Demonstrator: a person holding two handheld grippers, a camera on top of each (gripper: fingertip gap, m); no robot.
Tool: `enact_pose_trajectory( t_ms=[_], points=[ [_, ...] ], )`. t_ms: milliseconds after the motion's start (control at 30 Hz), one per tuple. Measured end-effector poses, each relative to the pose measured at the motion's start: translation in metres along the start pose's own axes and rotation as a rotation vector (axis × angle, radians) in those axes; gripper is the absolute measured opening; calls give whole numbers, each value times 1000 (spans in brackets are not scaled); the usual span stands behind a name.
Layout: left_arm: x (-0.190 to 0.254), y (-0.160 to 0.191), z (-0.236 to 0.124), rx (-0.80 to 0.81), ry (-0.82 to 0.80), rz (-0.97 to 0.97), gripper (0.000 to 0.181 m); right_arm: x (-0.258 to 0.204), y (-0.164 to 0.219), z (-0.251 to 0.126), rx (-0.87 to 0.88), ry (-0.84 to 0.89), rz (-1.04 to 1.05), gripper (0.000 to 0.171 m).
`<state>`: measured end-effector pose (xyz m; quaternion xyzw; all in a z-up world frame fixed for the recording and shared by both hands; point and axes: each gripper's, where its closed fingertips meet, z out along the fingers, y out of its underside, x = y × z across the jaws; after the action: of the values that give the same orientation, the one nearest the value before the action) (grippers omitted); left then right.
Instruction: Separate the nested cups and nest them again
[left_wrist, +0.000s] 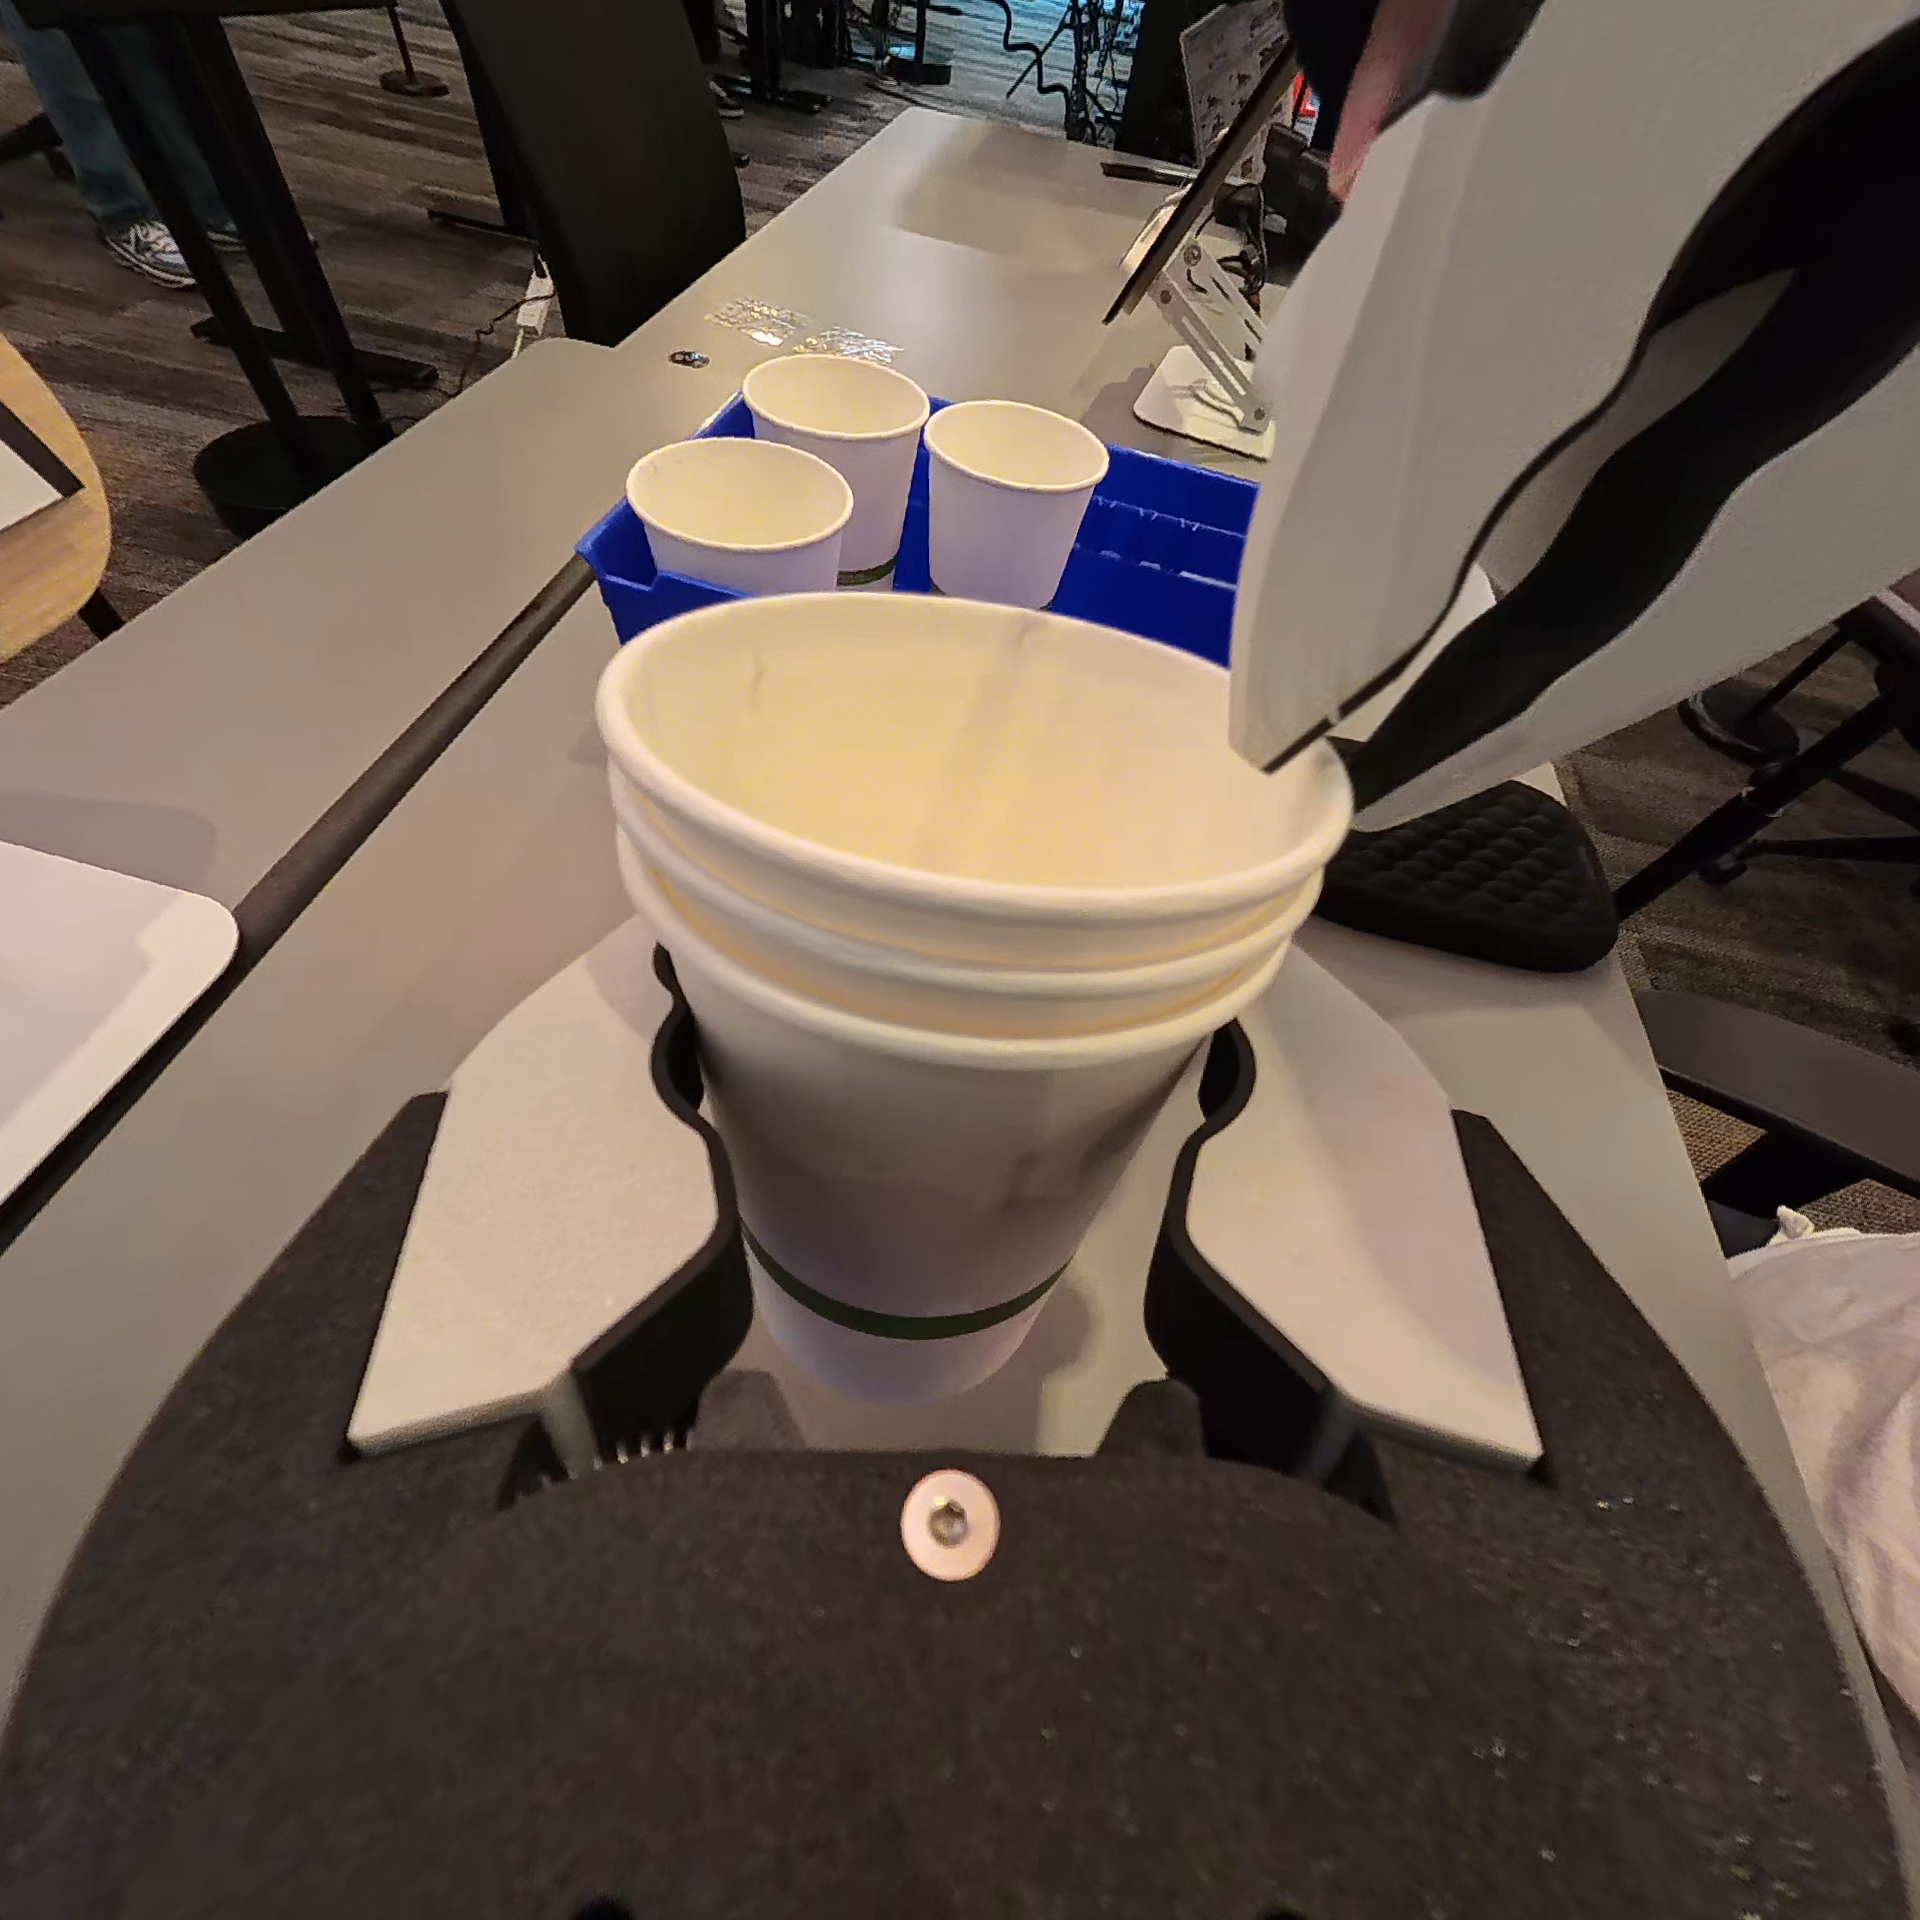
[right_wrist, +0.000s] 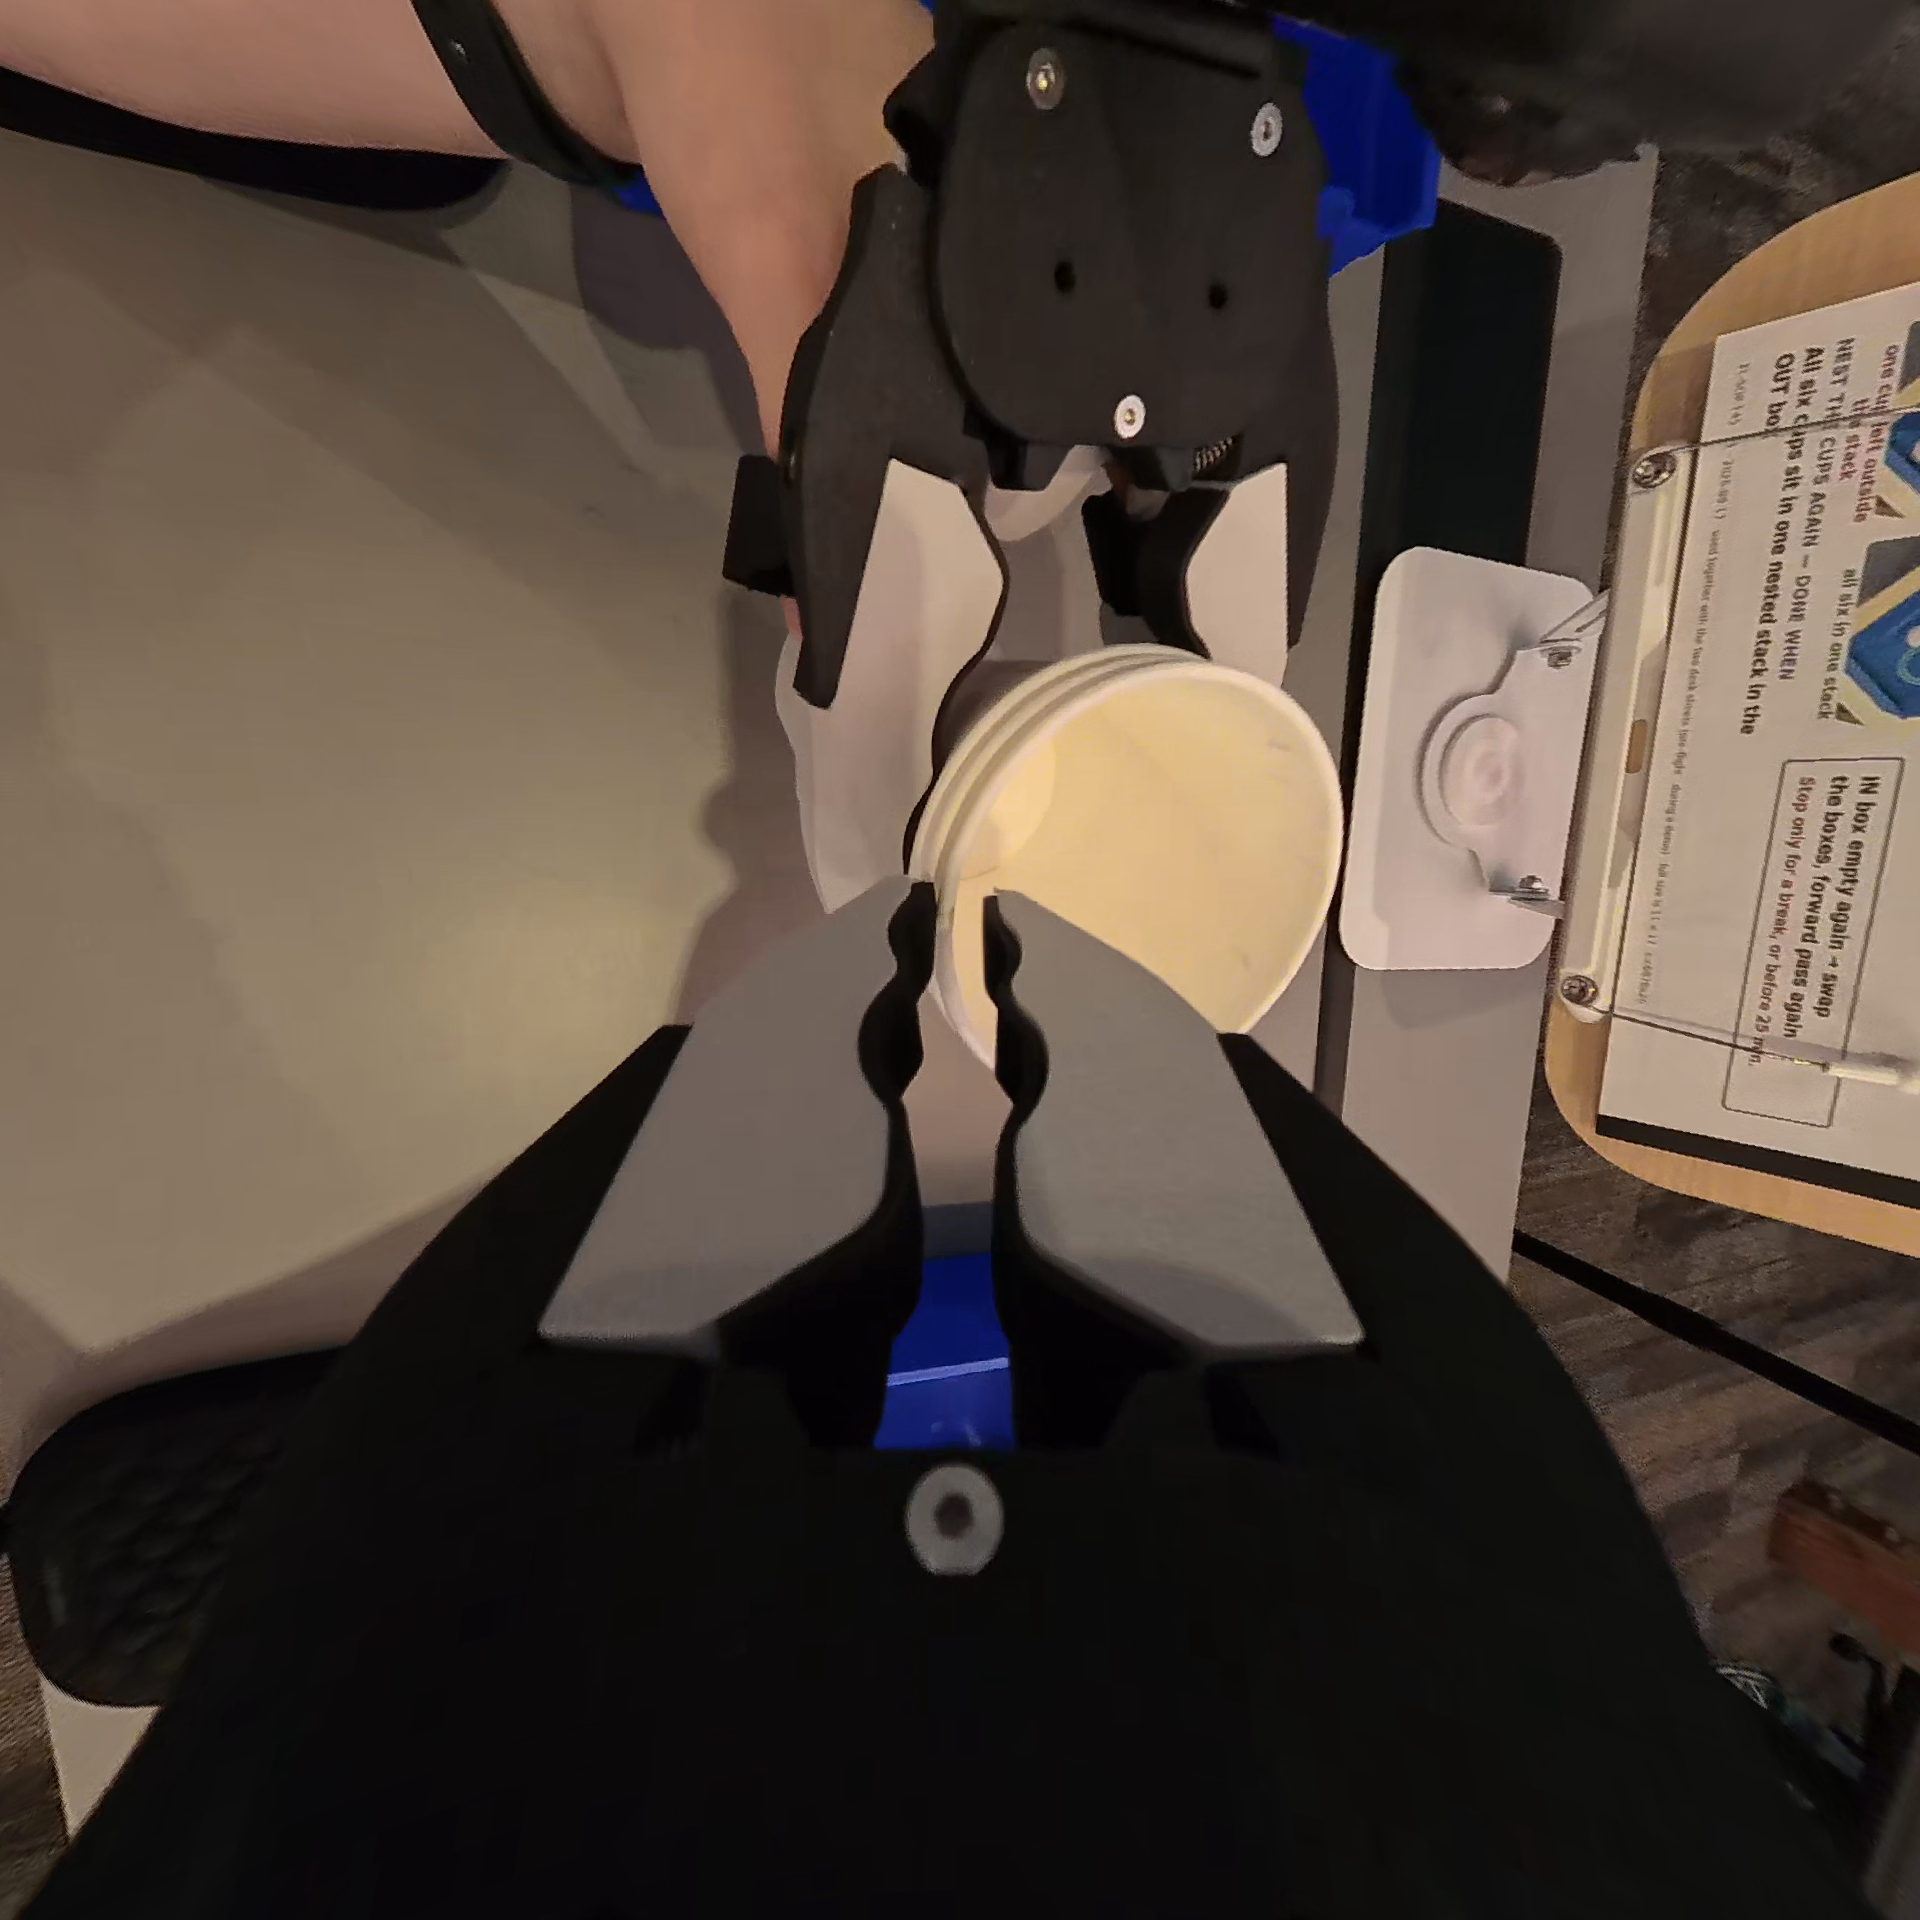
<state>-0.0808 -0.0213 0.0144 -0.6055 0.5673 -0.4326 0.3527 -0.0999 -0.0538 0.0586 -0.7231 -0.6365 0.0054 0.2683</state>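
We held the nested stack (left_wrist: 935, 997) of three white paper cups above the grey desk (left_wrist: 312, 665), tilted slightly, w/ its body clamped between the fingers of the left gripper (left_wrist: 951, 1132). Grip sat below the rims, approx. mid-wall, presumably so the top rim stayed free for the other tool. The right gripper (right_wrist: 951, 914) came in from above; its jaws straddled the wall of the topmost cup (right_wrist: 1143, 821), one finger inside, one outside, nearly closed on the rim. Whether they were already pinching it or had a hair of gap left, we could not tell. We judged this the peel-off step: left anchors the lower cups, right lifts the top one out.

Beyond the stack, three single cups (left_wrist: 831, 436) stood upright in the blue bin (left_wrist: 1164, 540), apart from each other, i.e. already separated and parked there. A tablet stand (left_wrist: 1195, 343) sat behind the bin, and an instruction sheet (right_wrist: 1766, 727) lay off to the side.
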Motion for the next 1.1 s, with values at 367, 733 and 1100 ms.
enact_pose_trajectory(
  t_ms=[367,733,1100],
  points=[
    [1,-2,-1,11,4,-1,95,-2,-2,-3,29,-36,30,3],
    [-1,-1,-1,2,-4,5,95,6,-6,-21,42,4,26,3],
    [-7,6,0,-18,-21,-7,96,30,-12,-81,49,139,30,3]
  ],
)
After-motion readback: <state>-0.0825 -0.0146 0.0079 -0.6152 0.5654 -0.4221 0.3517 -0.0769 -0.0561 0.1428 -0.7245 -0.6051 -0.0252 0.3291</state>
